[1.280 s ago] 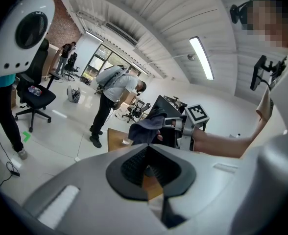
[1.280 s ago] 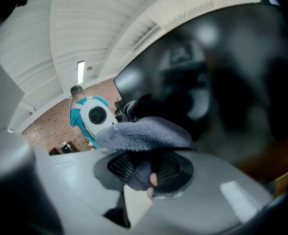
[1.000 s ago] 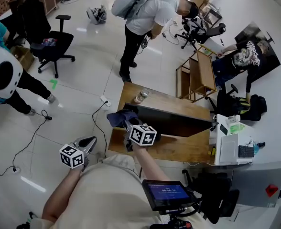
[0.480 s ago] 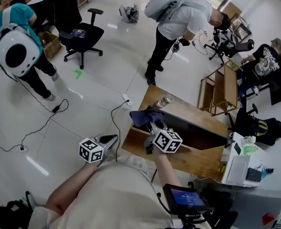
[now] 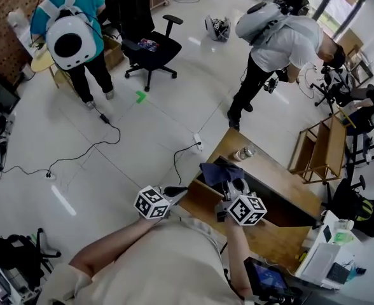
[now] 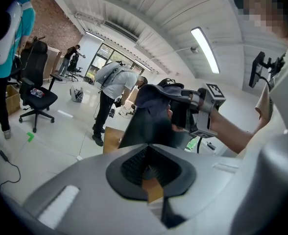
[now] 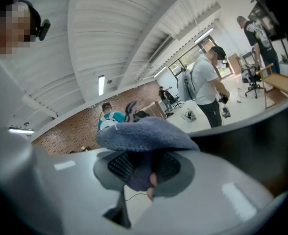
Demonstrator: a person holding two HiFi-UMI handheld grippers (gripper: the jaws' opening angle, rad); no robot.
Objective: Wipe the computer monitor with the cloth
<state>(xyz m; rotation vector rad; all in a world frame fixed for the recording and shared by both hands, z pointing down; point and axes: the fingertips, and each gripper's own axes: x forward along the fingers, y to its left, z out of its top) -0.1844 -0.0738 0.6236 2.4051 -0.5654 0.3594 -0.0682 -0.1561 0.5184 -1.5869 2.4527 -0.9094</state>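
The dark monitor (image 5: 281, 211) stands on a wooden desk (image 5: 268, 169), seen from above. My right gripper (image 5: 228, 186) is shut on a blue cloth (image 5: 219, 170), which rests against the monitor's top left end. The right gripper view has the cloth (image 7: 144, 132) bunched over the right gripper (image 7: 145, 174), with the monitor's dark edge (image 7: 264, 138) to the right. My left gripper (image 5: 175, 191) hovers shut and empty by the desk's near left corner. From the left gripper (image 6: 149, 174) I see the monitor (image 6: 143, 126) edge-on, the cloth (image 6: 156, 93) and the right gripper (image 6: 185, 112).
A glass jar (image 5: 242, 153) stands on the desk's far left. A power strip (image 5: 198, 143) and cables (image 5: 88, 150) lie on the floor. A person with a grey backpack (image 5: 273, 40) bends nearby. An office chair (image 5: 152, 46), wooden shelf (image 5: 317, 151) and white box (image 5: 320, 262) surround the desk.
The head view has swung left, so the desk and both grippers sit further right and lower. The right gripper still holds the cloth at the monitor's left end.
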